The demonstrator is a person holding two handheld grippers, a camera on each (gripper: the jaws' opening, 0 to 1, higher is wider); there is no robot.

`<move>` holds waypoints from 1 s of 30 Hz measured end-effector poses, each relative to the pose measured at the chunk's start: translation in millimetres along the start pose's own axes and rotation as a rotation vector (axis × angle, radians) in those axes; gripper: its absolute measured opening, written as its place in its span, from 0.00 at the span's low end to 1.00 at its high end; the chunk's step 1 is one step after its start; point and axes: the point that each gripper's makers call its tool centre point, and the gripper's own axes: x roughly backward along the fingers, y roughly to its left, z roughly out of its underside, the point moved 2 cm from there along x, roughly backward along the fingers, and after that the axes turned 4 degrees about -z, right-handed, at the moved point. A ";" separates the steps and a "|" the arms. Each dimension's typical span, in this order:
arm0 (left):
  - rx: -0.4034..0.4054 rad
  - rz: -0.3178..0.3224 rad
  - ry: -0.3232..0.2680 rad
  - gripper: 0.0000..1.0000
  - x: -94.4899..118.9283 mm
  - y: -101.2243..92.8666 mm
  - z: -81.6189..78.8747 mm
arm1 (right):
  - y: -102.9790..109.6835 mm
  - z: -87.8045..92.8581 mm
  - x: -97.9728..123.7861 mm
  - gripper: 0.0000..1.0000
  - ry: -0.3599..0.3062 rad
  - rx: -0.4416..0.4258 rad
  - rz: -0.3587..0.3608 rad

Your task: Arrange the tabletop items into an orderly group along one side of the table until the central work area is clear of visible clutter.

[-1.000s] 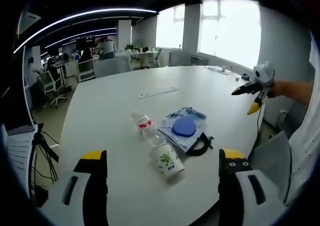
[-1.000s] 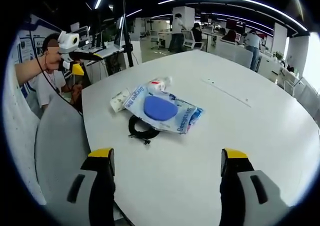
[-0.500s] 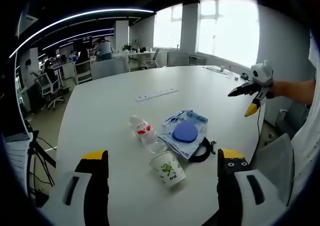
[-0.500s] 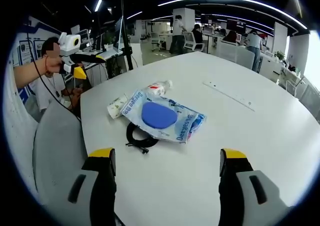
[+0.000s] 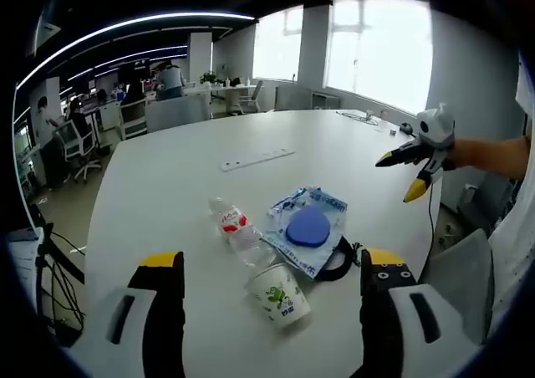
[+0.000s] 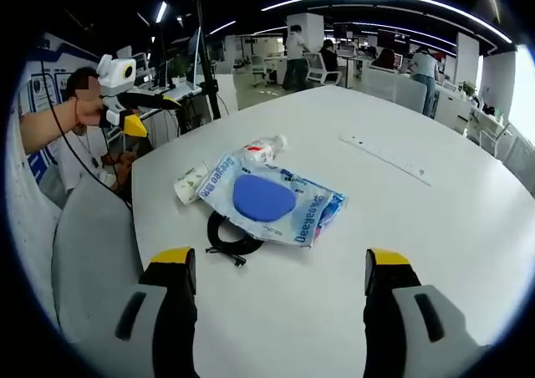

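A small heap lies near the table's (image 5: 167, 186) edge. It holds a paper cup (image 5: 280, 294) on its side, a clear bottle (image 5: 234, 227) with a red label, a blue-and-white bag (image 5: 311, 217) under a blue disc (image 5: 308, 226), and a black cable coil (image 5: 341, 261). My left gripper (image 5: 269, 259) hovers open just short of the cup. In the right gripper view the bag (image 6: 313, 206), disc (image 6: 263, 198), bottle (image 6: 261, 150), cup (image 6: 191, 183) and cable (image 6: 230, 237) lie ahead of my open right gripper (image 6: 280, 261). Each gripper appears in the other's view, right (image 5: 394, 179) and left (image 6: 159, 117), held in the air off the table.
A long white strip (image 5: 251, 156) lies flat farther in on the table (image 6: 435, 227). Grey chairs stand at the table's edge (image 6: 92, 244) (image 5: 460, 261). Office desks, chairs and people fill the room behind.
Both views have shifted slightly with the hands. The heap lies as before, and both grippers stay open with nothing in them.
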 end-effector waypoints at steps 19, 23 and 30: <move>0.024 0.029 0.023 0.81 -28.4 -7.8 0.6 | -7.1 0.7 -18.8 0.77 -0.009 -0.054 0.003; 0.021 0.036 0.038 0.78 -34.9 -10.7 2.6 | -6.8 1.2 -23.6 0.75 -0.009 -0.067 0.000; 0.023 0.048 0.056 0.74 -46.0 -14.0 4.5 | -9.7 4.4 -32.9 0.70 -0.004 -0.095 0.000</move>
